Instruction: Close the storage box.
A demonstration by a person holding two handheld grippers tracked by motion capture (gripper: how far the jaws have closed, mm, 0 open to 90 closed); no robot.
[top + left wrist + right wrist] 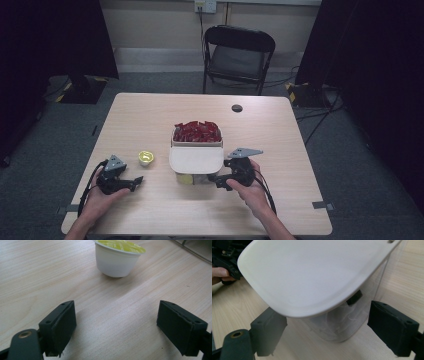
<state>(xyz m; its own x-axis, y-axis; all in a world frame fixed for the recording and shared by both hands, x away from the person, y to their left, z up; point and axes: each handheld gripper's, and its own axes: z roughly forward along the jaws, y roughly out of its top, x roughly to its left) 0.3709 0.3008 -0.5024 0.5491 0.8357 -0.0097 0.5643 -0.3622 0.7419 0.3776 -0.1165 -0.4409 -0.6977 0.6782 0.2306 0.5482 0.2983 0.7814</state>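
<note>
The high view looks forward and down from above the person's side, far enough to take in the whole light wooden bench [200, 210]. The left gripper view sits low, very near the bench top, and faces the small white cup with a yellow-green lid [117, 258]. The right gripper view looks from close up at the clear box with a white lid [317, 277]. The high view shares both: the cup [145, 158] sits left of the box [196, 159].
</note>
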